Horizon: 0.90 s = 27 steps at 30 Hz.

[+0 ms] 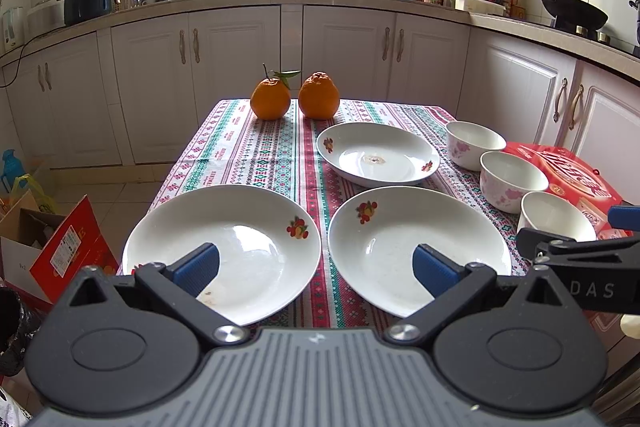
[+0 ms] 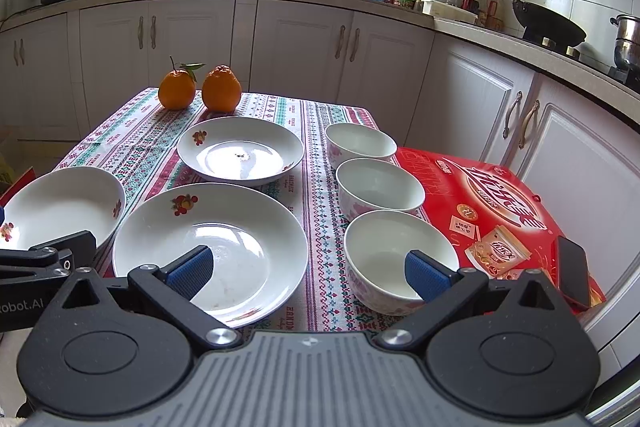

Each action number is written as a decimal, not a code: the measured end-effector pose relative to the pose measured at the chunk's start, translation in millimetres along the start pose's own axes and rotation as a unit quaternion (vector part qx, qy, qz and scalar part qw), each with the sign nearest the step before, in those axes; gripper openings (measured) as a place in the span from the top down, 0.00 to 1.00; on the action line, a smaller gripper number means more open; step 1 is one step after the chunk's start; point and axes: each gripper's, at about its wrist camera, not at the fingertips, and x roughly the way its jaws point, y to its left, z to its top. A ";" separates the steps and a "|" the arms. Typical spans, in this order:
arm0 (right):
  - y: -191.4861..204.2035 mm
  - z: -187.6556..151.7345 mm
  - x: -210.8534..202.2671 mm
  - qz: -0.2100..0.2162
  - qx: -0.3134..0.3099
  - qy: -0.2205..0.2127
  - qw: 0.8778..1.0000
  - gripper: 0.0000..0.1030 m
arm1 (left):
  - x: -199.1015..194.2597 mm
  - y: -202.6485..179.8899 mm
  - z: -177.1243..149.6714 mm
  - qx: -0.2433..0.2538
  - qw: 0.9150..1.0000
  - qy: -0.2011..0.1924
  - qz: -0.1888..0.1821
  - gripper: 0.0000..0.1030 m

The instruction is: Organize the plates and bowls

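Left wrist view: left tool (image 1: 316,265) hangs above the near edge of the tabletop (image 1: 276,151), blue pads spread wide, nothing between them.
Right wrist view: right tool (image 2: 308,271) is likewise wide open and empty, one pad over the middle plate (image 2: 210,249), the other over the nearest bowl (image 2: 400,259).
Plates: three shallow white ones lie separately on the patterned cloth, the left plate (image 1: 222,251) and middle plate just beside each other in front, the far plate (image 1: 376,153) behind them.
Bowls: three sit in a row along the right edge, nearest bowl, middle bowl (image 2: 380,189), far bowl (image 2: 360,143), close together beside a red box (image 2: 492,211).
Why so laid out: like is near like, so I'd judge stacking each kind is the aim; nothing is stacked yet.
Why open: wide jaws suit taking a plate rim or bowl wall.
Bystanders: two oranges (image 1: 296,97) stand at the far end, well clear of the crockery.
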 end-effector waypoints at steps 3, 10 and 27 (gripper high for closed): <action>0.0 0.0 0.0 0.000 0.000 0.000 1.000 0.00 | -0.1 0.0 -0.1 0.000 1.000 0.000 0.000 0.01; 0.3 0.1 0.1 -0.001 0.000 0.000 1.000 0.00 | -0.1 0.2 -0.1 0.000 1.000 0.000 0.000 0.01; -1.3 0.4 -0.5 -0.004 -0.003 0.001 1.000 0.00 | 0.4 0.5 0.1 -0.001 1.000 0.001 0.001 0.01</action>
